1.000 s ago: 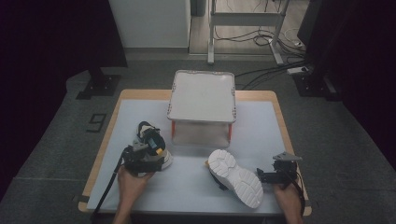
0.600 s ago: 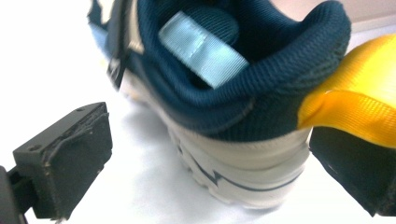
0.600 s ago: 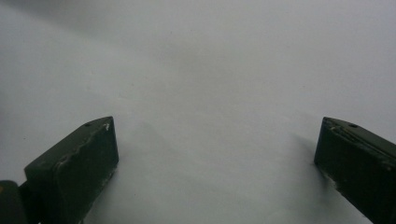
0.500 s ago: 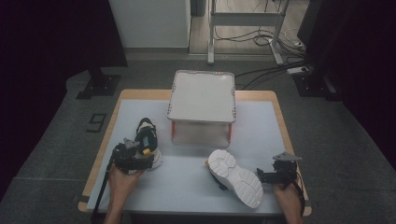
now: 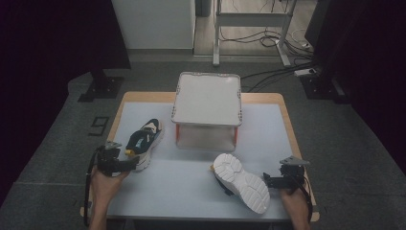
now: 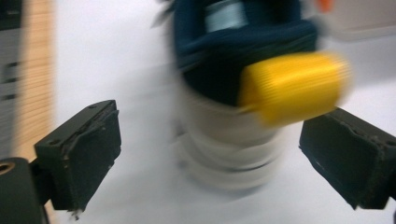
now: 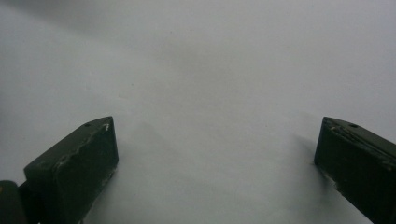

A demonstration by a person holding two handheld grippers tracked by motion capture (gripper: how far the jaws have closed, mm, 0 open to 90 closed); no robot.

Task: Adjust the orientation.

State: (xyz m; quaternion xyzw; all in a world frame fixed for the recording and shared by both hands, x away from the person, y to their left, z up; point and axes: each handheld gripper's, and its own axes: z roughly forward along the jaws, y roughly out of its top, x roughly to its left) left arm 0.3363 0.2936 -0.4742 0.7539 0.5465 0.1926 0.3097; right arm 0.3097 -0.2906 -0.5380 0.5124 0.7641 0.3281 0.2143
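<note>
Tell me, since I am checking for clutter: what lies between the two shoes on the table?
Bare pale tabletop alone, in the high view, between the dark sneaker with the yellow heel tab and the white sneaker lying on its side.

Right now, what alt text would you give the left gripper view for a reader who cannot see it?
A blurred sneaker heel, navy collar above a white sole with a yellow pull tab, sits between the left gripper's two black fingers, which stand wide apart and do not touch it. The white table lies beneath, its wooden edge at left.

Surface (image 5: 191, 177): smooth, matt white, wood-edged. Shoe (image 5: 142, 138): dark cloth, ribbed yellow tab, white rubbery sole. Jaws: matt black, scuffed.
</note>
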